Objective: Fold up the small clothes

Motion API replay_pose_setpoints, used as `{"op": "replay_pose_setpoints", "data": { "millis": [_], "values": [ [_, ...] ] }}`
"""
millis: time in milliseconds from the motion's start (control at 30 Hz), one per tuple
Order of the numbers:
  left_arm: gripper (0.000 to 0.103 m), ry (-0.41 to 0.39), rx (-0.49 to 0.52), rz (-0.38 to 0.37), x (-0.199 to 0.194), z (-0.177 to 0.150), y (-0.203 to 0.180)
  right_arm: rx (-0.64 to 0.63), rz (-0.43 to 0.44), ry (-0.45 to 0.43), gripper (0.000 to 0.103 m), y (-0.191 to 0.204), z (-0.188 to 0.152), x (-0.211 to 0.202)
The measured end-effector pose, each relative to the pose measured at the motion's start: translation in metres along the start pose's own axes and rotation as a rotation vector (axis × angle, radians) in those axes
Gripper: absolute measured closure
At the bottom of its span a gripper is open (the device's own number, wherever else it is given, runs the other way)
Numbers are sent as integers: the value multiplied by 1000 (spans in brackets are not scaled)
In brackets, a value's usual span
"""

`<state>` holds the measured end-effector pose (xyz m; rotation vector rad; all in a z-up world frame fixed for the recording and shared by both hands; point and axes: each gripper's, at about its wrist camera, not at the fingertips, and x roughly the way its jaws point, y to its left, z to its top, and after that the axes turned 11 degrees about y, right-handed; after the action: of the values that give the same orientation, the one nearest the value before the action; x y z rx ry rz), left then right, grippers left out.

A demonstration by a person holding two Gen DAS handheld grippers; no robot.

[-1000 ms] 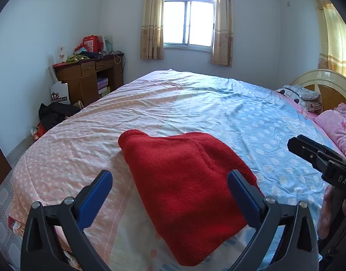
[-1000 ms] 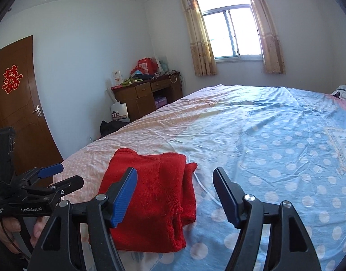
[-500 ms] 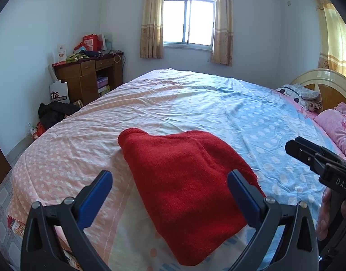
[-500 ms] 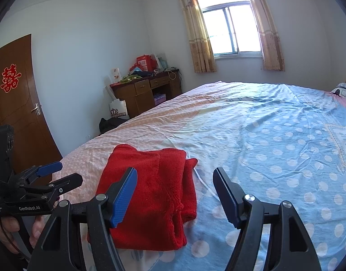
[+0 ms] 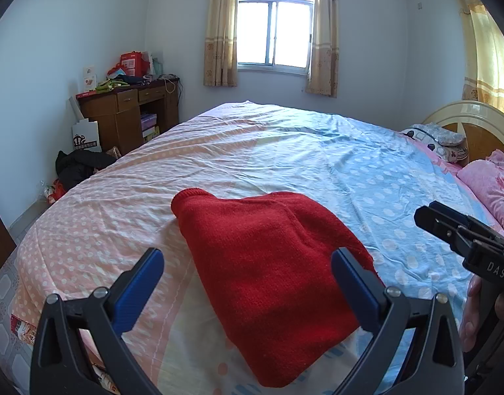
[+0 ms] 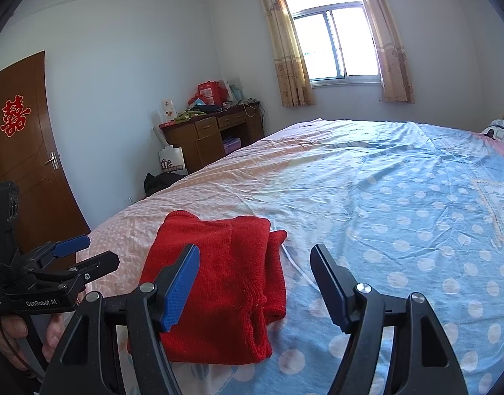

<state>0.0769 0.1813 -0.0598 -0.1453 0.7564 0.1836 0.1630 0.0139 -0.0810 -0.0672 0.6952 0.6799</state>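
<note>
Red knit fabric, a small sweater (image 5: 268, 273), lies folded into a compact bundle on the bed (image 5: 285, 151), close to the near edge, where the sheet's pink half meets its blue half. From the right wrist view the sweater (image 6: 215, 283) shows stacked layers along its right side, with a rounded corner at the far left. Its near end sits almost at the edge of the mattress.

Over that near edge the left gripper (image 5: 247, 283) is held with its blue-padded fingers spread wide, one on each side of the sweater in the picture, nothing between them touching the pads. The right gripper (image 6: 255, 283) is likewise spread, its left finger in front of the sweater and its right finger over the blue dotted sheet; it holds nothing. Each tool shows in the other's camera, off to the side of the bundle and apart from it.

Beyond, the sheet is wrinkled and dotted white. Pink pillows (image 5: 489, 181) lie at the right edge by a cream headboard (image 5: 466, 112). A wooden desk (image 5: 127, 112) piled with boxes stands at the far left wall, a curtained window (image 5: 273, 33) behind the bed, and a brown door (image 6: 25, 151) with a red paper character on it at the left.
</note>
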Motion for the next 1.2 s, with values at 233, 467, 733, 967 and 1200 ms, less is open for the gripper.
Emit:
{"op": "replay_pose_setpoints", "data": {
  "millis": [233, 467, 733, 967, 1200],
  "values": [
    [0, 1, 0, 0, 0, 0, 0, 0, 1, 1, 32, 0, 0, 0],
    [0, 2, 0, -2, 0, 0, -1, 0, 1, 0, 32, 0, 0, -1],
    [0, 6, 0, 0, 0, -1, 0, -4, -5, -28, 32, 1, 0, -5],
    [0, -11, -15, 10, -5, 3, 5, -14, -13, -36, 32, 2, 0, -8],
    [0, -33, -39, 39, -10, 9, 18, -13, -13, -36, 32, 3, 0, -8]
  ]
}}
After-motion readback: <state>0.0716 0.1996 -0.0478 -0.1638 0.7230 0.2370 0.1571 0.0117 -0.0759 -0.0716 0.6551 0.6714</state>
